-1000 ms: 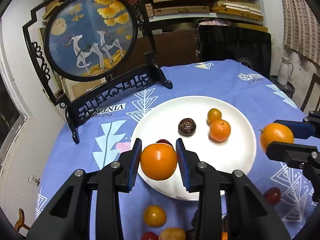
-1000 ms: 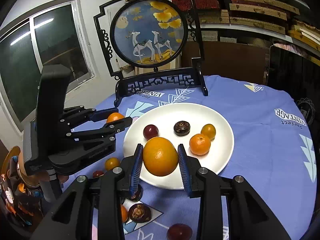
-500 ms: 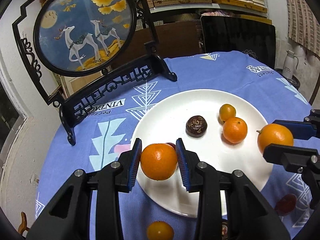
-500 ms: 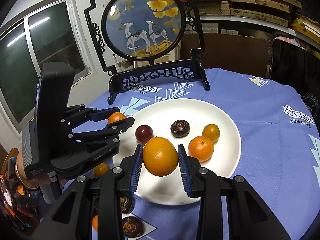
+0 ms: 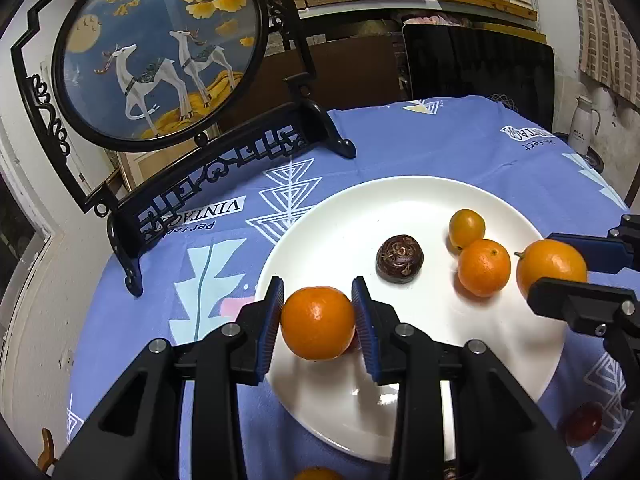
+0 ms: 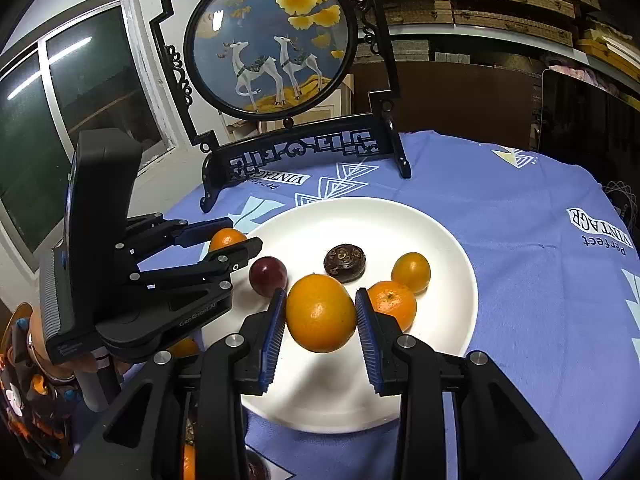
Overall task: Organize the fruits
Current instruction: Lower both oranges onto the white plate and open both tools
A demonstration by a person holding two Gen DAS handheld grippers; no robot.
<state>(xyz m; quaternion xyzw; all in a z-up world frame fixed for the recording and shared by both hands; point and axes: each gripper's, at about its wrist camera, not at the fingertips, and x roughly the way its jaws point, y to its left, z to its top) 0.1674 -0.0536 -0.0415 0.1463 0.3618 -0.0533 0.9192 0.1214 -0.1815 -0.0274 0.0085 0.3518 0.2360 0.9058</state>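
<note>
My left gripper (image 5: 318, 322) is shut on an orange (image 5: 318, 323) and holds it above the near left part of the white plate (image 5: 400, 200). My right gripper (image 6: 321, 314) is shut on a larger orange (image 6: 321, 313) above the plate's (image 6: 452, 320) front half; it also shows in the left wrist view (image 5: 551, 266). On the plate lie a dark brown fruit (image 6: 344, 263), a red plum (image 6: 268, 276), a small yellow-orange fruit (image 6: 411, 272) and a mandarin (image 6: 392, 305).
A black-framed round deer screen (image 6: 276, 36) stands behind the plate on the blue tablecloth (image 6: 540, 280). Loose fruits lie on the cloth near the plate's front edge, including a red one (image 5: 582, 424). A dark chair back (image 5: 480, 64) stands beyond the table.
Both grippers have moved forward over the plate, each still holding its orange. The loose fruits at the front have slid mostly out of view.
</note>
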